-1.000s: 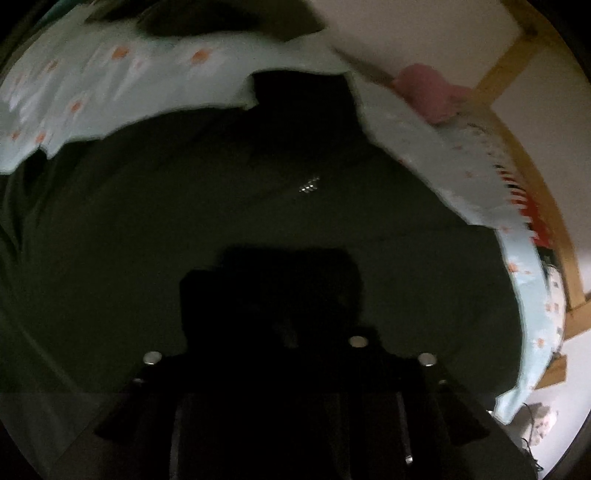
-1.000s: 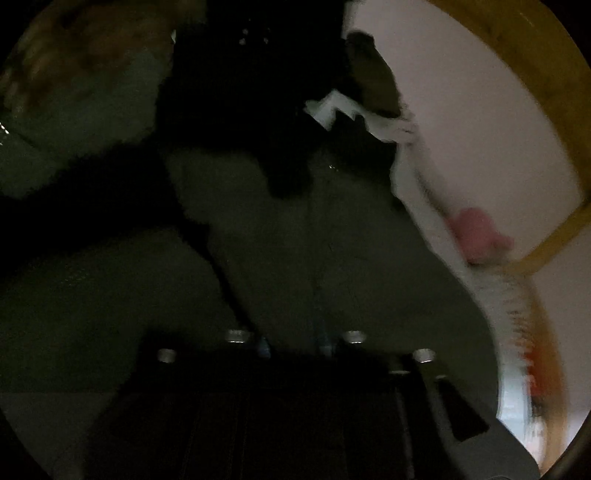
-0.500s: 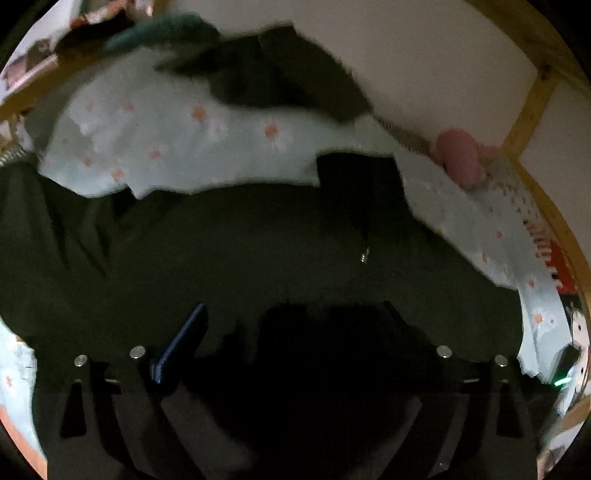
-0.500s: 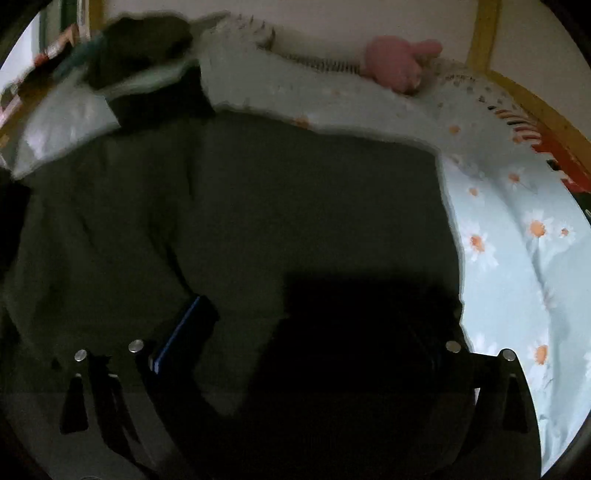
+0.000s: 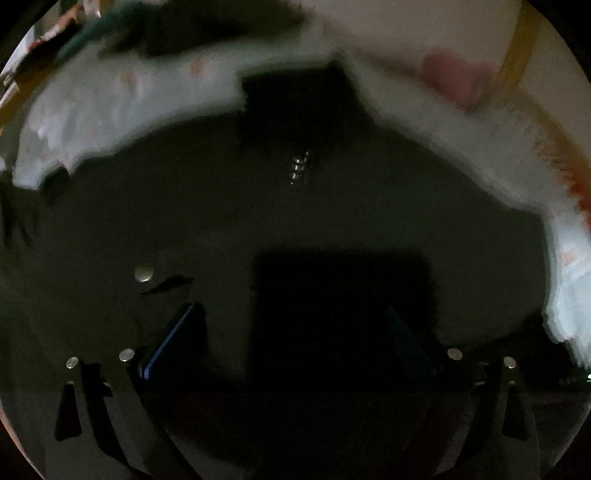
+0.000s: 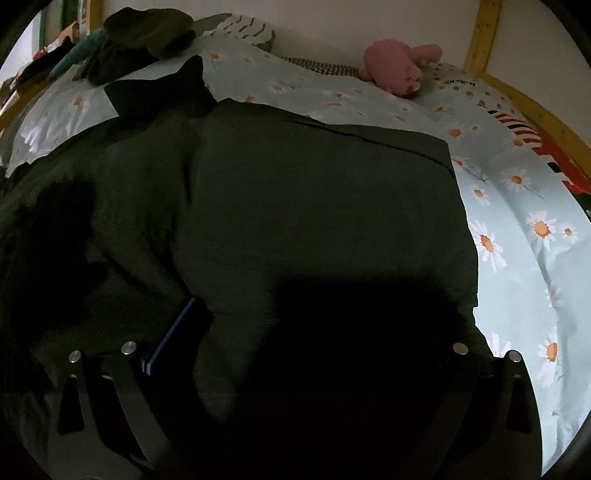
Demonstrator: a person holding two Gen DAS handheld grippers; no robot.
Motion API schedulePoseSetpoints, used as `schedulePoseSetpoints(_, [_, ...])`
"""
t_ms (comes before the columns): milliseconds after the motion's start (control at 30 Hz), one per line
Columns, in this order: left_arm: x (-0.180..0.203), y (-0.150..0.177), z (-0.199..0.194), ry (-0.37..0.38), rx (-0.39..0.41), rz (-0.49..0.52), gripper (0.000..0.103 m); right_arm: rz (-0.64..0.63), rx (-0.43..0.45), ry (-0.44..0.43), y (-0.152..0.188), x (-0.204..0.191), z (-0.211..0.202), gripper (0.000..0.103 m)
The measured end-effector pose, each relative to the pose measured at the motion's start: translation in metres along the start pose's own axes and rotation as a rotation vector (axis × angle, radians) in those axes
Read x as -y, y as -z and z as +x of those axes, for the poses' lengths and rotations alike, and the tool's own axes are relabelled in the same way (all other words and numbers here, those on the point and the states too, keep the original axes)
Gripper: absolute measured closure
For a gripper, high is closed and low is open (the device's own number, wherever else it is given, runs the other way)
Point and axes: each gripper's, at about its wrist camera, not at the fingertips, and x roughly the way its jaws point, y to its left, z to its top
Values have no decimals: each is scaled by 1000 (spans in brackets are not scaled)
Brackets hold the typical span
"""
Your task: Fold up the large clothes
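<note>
Dark olive-green garment (image 6: pixel 314 192) over pale mint bedsheet (image 6: pixel 524 258) patterned with white, orange-centred daisies, pink plush toy (image 6: pixel 395 70) at the sheet's far edge, red, black and white stripes (image 6: pixel 535 144) at its right edge, yellow wooden frame (image 6: pixel 484 33) behind.

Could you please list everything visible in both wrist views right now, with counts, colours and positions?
Dark green garment: one, spread over the bed, filling most of both views.
Metal snap: one, silver, on the garment in the left view.
Zip pull: one, metallic, near the garment's far end.
Daisy bedsheet: one, pale blue with white and orange flowers, under the garment.
Pink plush toy: one, at the far edge by the wall.
Pile of dark clothes: one, far left corner.
Wooden bed frame: yellow, along the wall.
Left claw: open, over the garment.
Right claw: open, over the garment.
</note>
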Motion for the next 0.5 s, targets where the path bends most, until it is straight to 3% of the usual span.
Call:
schedulePoseSetpoints(33, [-2,7,3,4,57,4,5,3,0,-7,0,0,1,3])
schedulePoseSetpoints(100, [2,13,3,-24,98,27,4,3,-5,-9,-1,-1,3,3])
schedulePoseSetpoints(200, [5,15,5,-39,111,35,4,12,0,-17,-2,1,-1,3])
schedulePoseSetpoints(333, [3,18,5,-25,123,29,4,182,92,-119,2,22,-22,3])
schedulePoseSetpoints(433, [4,19,5,-22,121,31,4,90,13,-33,7,7,0,3])
schedulePoseSetpoints(500, [1,13,9,-24,112,33,4,45,9,27,6,-5,3,3])
